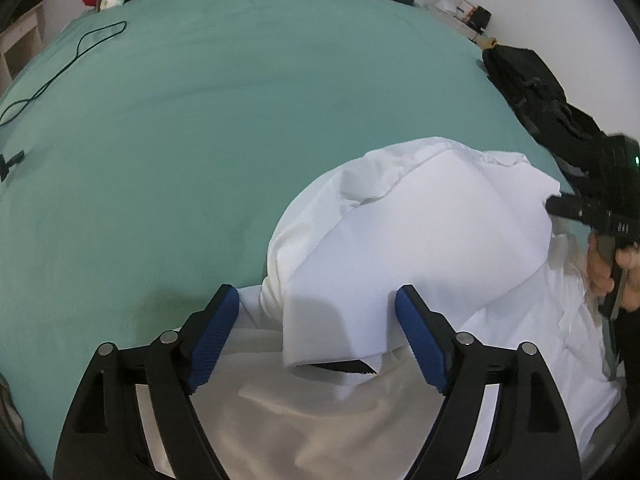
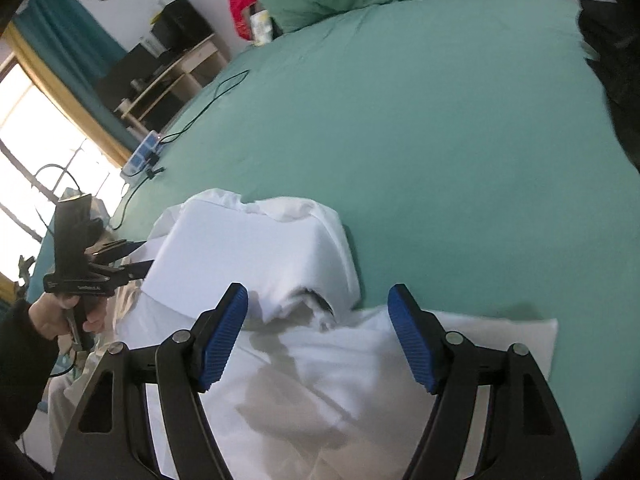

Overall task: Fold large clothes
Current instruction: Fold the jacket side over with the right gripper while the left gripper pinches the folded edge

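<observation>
Both the left gripper [image 1: 318, 330] and the right gripper [image 2: 318, 332] are hanging spread, pinching nothing, over the white garment [image 1: 420, 248] lying at six o'clock on the green bedsheet [image 1: 180, 140]. Its puffed fold is probably going to spring open unpressed.

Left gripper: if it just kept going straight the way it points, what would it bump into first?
Most likely the white garment: its folded-over flap lies right between the open left gripper fingers. Depth is hard to judge.

Green bed [image 1: 240, 128] — white garment [image 1: 420, 240], black cable [image 1: 60, 68].
</observation>
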